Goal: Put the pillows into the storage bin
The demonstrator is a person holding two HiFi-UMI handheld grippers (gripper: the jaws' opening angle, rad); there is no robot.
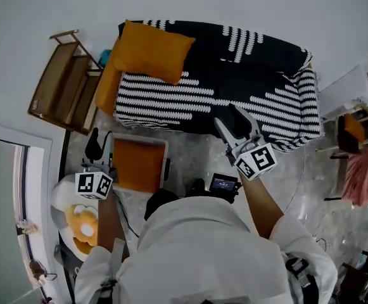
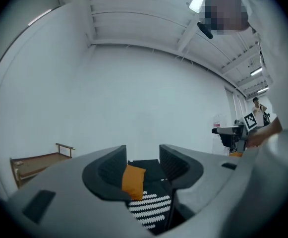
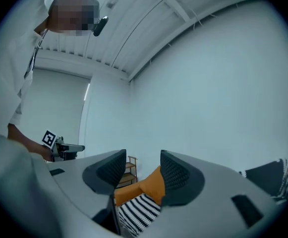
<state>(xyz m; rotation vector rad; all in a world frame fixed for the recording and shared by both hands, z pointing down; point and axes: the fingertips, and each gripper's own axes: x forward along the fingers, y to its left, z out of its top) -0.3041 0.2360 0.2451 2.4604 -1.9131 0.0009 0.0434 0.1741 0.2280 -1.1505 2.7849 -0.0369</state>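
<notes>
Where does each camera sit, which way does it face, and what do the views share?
Head view: on the person's head, looking steeply down at striped sofa, storage bin; shoulders, forearms, left gripper, right gripper show.
Left gripper view: on the left gripper, facing level toward wall and sofa; own open jaws, torso, right gripper show.
Right gripper view: on the right gripper, facing level toward sofa end, wooden shelf; own open jaws, torso, left gripper show.
Shared: all show the sofa and an orange pillow.

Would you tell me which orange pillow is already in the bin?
The pillow lying in the bin in front of the sofa; the back pillow and the left-end pillow both rest on the sofa.
</notes>
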